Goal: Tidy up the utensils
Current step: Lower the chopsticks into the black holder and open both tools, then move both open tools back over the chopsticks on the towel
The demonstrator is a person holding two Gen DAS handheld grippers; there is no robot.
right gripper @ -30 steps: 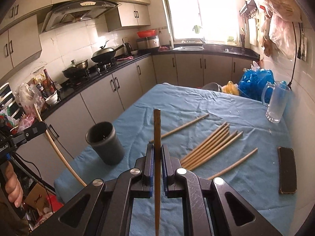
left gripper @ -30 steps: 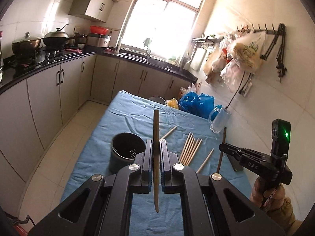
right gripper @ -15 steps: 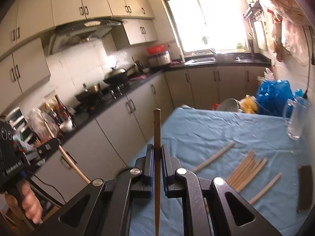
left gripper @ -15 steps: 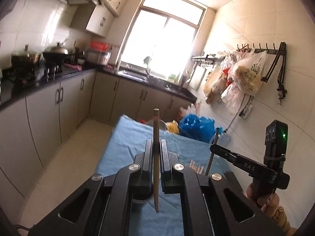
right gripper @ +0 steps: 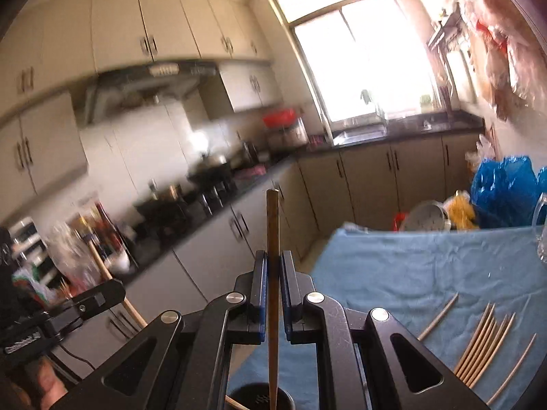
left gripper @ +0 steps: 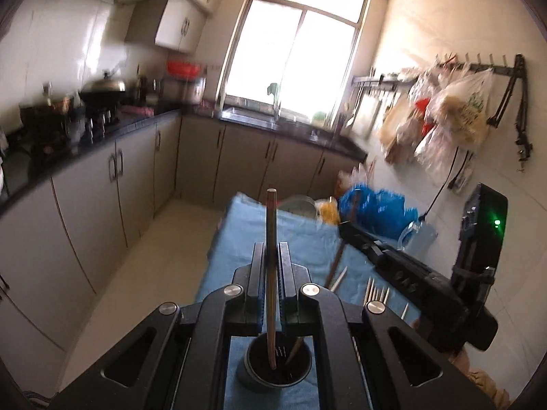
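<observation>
My left gripper [left gripper: 271, 249] is shut on a brown chopstick [left gripper: 270, 225] held upright. Its lower end dips into the black cup [left gripper: 254, 381] just below the jaws. A second stick end [left gripper: 295, 352] also leans inside the cup. My right gripper [right gripper: 273, 256] is shut on another upright chopstick [right gripper: 273, 218], whose lower end hangs over the cup's mouth [right gripper: 251, 398]. Each gripper shows in the other's view: the right gripper [left gripper: 345, 227] comes in from the right, the left gripper [right gripper: 116, 288] from the left. Several loose chopsticks [right gripper: 485, 341] lie on the blue cloth [right gripper: 393, 266].
At the table's far end sit a blue plastic bag [left gripper: 379, 212], a metal bowl [right gripper: 425, 217] and a glass mug [left gripper: 418, 239]. Kitchen cabinets [left gripper: 112, 184] with a stove and pots run along the left. Bags [left gripper: 454, 116] hang from wall hooks on the right.
Both grippers have swung in toward the black cup with their chopsticks. The cup has come from ahead to right under the jaws, and the sticks' lower ends now reach it.
</observation>
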